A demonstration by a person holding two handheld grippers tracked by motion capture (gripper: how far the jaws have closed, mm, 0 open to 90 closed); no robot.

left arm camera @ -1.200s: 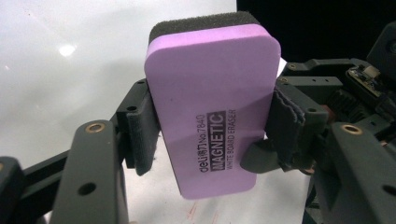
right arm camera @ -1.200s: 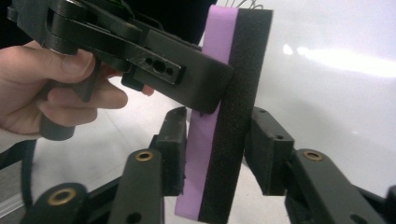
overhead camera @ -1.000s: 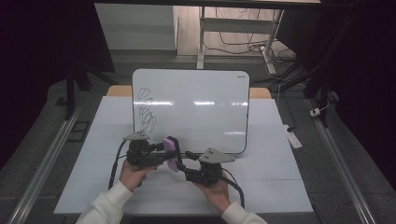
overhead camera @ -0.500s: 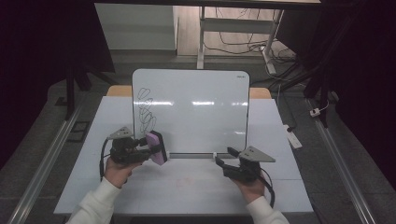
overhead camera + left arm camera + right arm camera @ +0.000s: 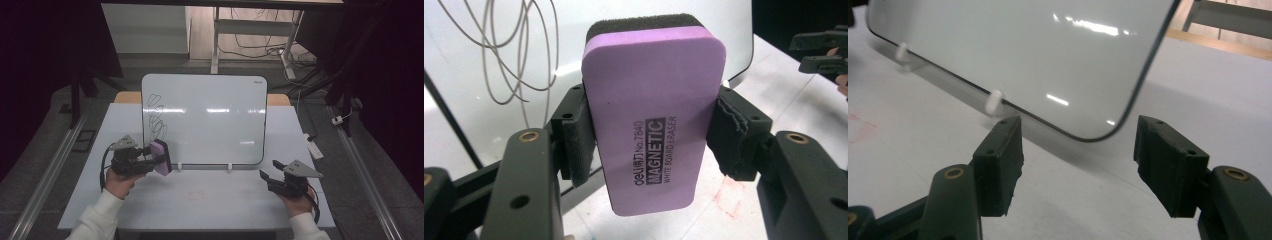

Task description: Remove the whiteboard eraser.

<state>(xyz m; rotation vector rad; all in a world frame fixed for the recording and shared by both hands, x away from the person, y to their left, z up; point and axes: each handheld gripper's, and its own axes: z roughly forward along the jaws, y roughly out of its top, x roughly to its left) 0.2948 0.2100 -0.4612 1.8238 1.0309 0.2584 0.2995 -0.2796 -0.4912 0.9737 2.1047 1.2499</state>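
A whiteboard stands propped upright on the white table, with a looping black scribble down its left side. My left gripper is shut on a purple magnetic whiteboard eraser with a dark felt face, held just off the board's lower left corner, below the scribble. My right gripper rests open above the table near the board's lower right corner, nothing between its pads.
Two white pegs prop the board's bottom edge. A faint red smudge marks the table in front. A small white device lies off the table's right side. Beyond the table are a desk frame and cables on the floor.
Both hands have drawn apart from the middle of the table. The left gripper carried the eraser left toward the scribble; the right gripper moved right and stands open.
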